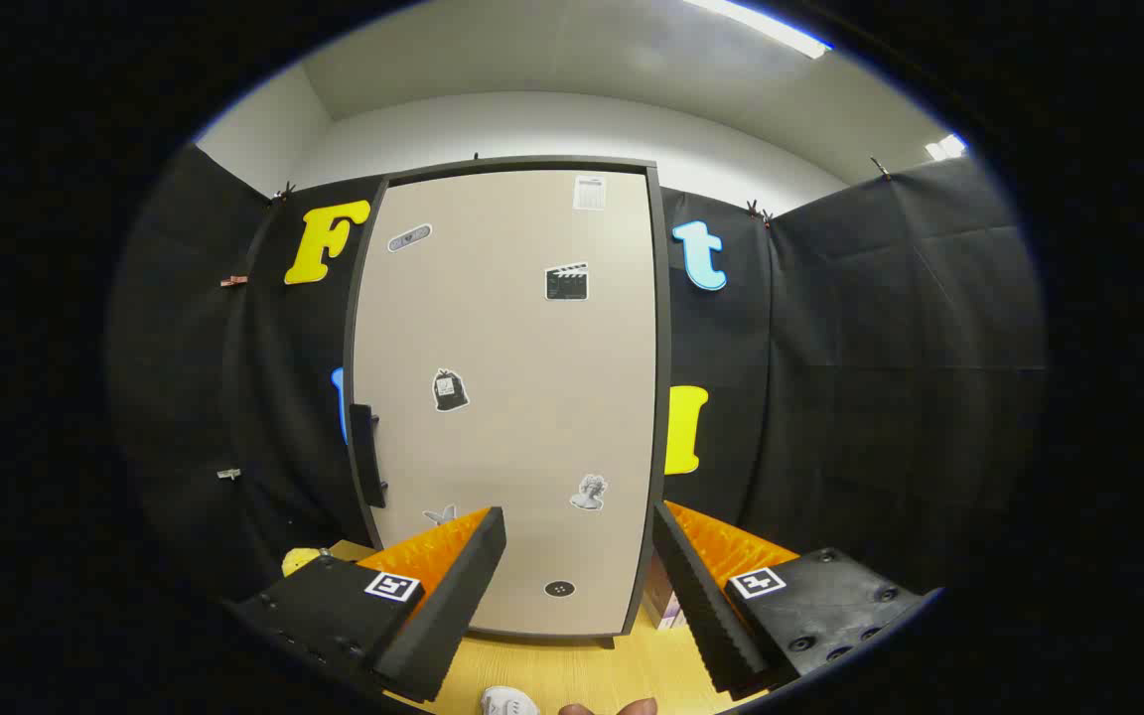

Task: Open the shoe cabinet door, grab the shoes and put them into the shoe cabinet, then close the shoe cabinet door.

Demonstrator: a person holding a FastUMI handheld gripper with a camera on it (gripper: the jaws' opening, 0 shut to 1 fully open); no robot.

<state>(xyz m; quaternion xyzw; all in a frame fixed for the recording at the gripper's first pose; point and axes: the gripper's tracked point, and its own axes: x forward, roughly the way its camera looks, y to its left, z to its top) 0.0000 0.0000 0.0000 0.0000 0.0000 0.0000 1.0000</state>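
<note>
A pale wooden floor (572, 675) runs up to the black cloth wall (850, 377). On the floor against that wall lie a small yellow object (299, 559) and a box (664, 604). Above the wall, a ceiling light strip (761, 25) glows.

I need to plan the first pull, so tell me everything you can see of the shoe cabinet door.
The shoe cabinet door is a tall beige panel in a dark frame, smooth like laminate, shut and upright on the wooden floor. A dark vertical handle sits at its left edge, about mid-height. Small stickers dot its face. The open gripper points at its lower part, fingers apart and touching nothing.
</note>
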